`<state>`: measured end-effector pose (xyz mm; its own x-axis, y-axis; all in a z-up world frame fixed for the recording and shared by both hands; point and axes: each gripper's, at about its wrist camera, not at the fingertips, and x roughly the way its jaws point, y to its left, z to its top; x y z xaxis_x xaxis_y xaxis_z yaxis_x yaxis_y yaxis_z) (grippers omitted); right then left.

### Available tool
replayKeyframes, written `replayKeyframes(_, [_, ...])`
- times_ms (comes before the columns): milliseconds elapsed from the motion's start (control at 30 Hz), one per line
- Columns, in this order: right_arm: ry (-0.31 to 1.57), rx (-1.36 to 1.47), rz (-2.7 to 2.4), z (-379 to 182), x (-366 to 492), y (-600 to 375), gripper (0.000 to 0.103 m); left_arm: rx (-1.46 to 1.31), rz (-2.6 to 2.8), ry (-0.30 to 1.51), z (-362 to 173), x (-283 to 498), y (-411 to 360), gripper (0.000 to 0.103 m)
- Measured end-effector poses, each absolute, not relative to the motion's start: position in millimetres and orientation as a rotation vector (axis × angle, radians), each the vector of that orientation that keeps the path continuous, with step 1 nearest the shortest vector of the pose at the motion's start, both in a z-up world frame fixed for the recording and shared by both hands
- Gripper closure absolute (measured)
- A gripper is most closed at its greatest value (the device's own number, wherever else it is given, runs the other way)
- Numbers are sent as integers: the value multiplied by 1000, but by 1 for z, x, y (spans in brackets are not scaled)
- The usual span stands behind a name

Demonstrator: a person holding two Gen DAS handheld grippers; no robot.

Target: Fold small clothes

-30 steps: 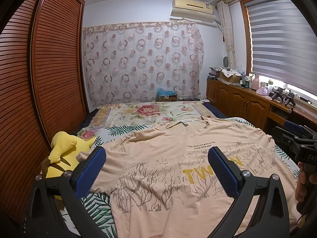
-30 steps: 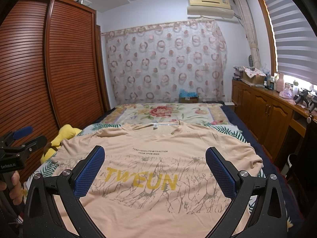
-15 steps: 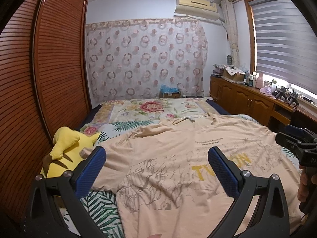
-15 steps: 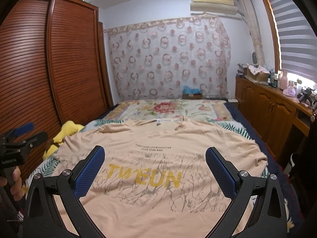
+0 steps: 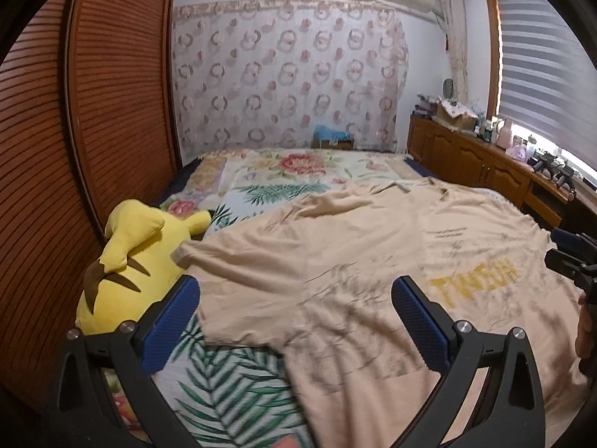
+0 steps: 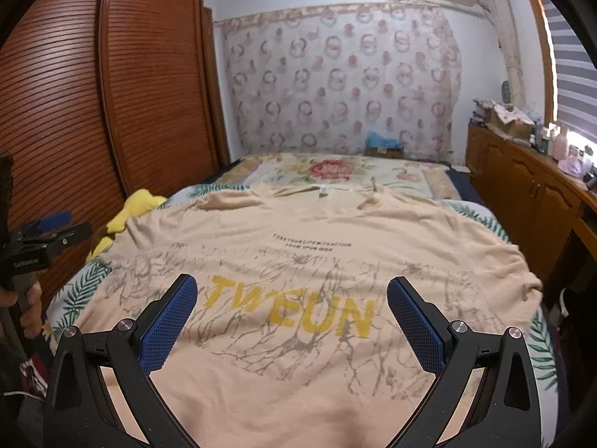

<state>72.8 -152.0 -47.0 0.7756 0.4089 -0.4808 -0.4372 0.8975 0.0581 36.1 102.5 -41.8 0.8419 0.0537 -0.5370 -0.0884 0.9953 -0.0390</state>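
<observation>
A peach T-shirt (image 6: 309, 261) with yellow lettering lies spread flat, front up, on the bed, collar toward the far end. In the left wrist view the same T-shirt (image 5: 373, 261) fills the right half, its left sleeve (image 5: 238, 261) reaching toward a plush toy. My left gripper (image 5: 294, 298) hovers open above that sleeve, holding nothing. My right gripper (image 6: 291, 298) is open over the shirt's printed chest, empty. Each view catches the other gripper at its edge: the left gripper (image 6: 41, 242) at the left, the right gripper (image 5: 571, 257) at the right.
A yellow plush toy (image 5: 130, 257) lies at the bed's left edge beside the brown slatted wardrobe (image 5: 93, 130). The leaf-print bedsheet (image 5: 231, 384) shows near the sleeve. A wooden cabinet (image 6: 530, 201) with clutter runs along the right wall. A floral quilt (image 6: 328, 171) covers the far bed.
The left gripper has swung left and lower, bringing the plush toy and the shirt's left sleeve into its centre. The right gripper dipped slightly toward the shirt. Both stayed open.
</observation>
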Motion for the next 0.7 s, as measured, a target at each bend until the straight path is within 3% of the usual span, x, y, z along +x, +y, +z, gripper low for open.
replayKeyframes(567, [690,-110,590,-88,118,-106,0,-221,30,783,-95,87,197,1])
replayKeyframes(700, [714,-134,611,-92,119,-97,0,-276,19,840,-103,107,213,10])
